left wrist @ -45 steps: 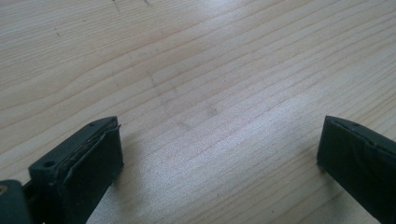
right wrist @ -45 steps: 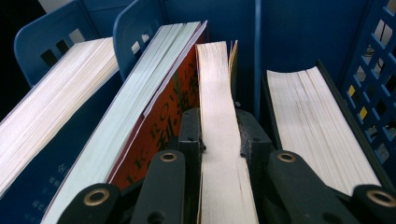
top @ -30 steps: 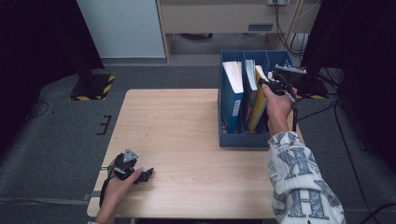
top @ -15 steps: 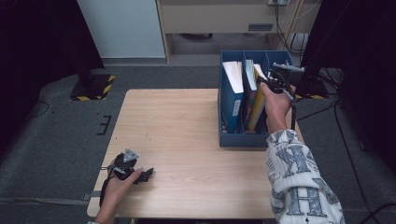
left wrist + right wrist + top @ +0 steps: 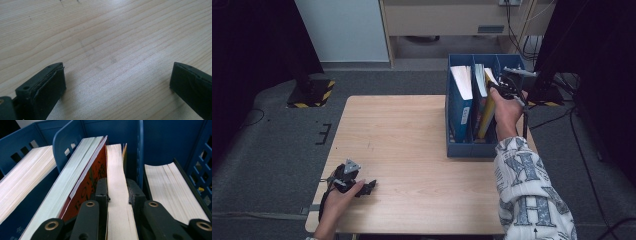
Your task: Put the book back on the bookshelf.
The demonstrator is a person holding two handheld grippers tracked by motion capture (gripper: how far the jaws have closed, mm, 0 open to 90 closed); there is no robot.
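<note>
So the right tool (image 5: pixel 117 192) is clamped on the page edge of a yellow-covered book (image 5: pixel 117 202) standing in the middle slot of the blue file rack (image 5: pixel 472 149) at the far right of the table (image 5: pixel 412 150) — jaws pinched tight on both sides, book upright and wedged right against a red-covered book (image 5: pixel 86 182) leaning on its left. The slots either side each hold another book, pages up. The left tool (image 5: pixel 116 82) is doing nothing: jaws spread wide over bare wood at the near left corner, holding nothing, well apart from the rack. What I'd worry about: the grip is only on the top strip of the pages, so if the book gets pulled up the covers could splay and the block slide out of the pads, or the pages crease. The red one presses on it, so friction might drag that neighbour up too, or it flops over once its support is gone. And the rack looks light with nobody bracing it — a pull at an angle could tip or skid it, since the free tool is nowhere near. A straight, slow lift looks like the safe bet.
</note>
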